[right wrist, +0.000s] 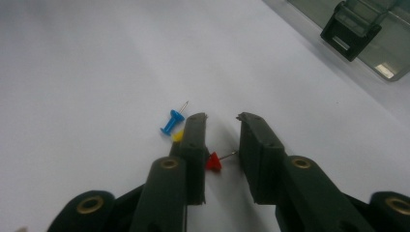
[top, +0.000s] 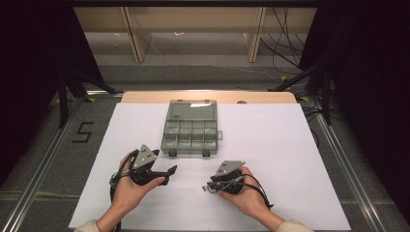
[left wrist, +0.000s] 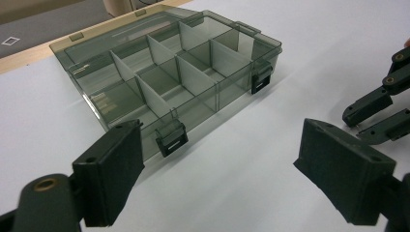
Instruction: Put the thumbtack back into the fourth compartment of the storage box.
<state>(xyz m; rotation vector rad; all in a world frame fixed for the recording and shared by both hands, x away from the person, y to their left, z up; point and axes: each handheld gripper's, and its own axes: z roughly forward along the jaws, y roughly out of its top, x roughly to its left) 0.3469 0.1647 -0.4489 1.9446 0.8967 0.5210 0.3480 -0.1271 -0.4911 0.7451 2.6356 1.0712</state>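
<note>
- right hand-held gripper (right wrist: pixel 222 118): jaws partly closed with a narrow gap between them, tips lowered to the white tabletop (right wrist: pixel 87 58).
- red push pin (right wrist: pixel 213 161): lies on the tabletop in the gap between the right jaws, its head against the inner face of one jaw and its metal point toward the other; whether both pads press on it cannot be told.
- yellow push pin (right wrist: pixel 178 136): lies just outside the same jaw, largely hidden behind it.
- blue push pin (right wrist: pixel 171 121): lies on its side just beside the yellow one, outside the jaws, needle pointing up and away.
- in the high view, the right hand-held gripper (top: pixel 211 187) sits near the front of the tabletop, with the pins as small coloured specks at its tip.
- left hand-held gripper (left wrist: pixel 220 159): jaws spread wide, nothing between them, held above the tabletop and aimed at the organiser box (left wrist: pixel 169 82).
- organiser box: translucent grey, lid open, divided into compartments, two black latches on its near wall; it stands mid-tabletop, beyond both grippers and well apart from the pins.
</note>
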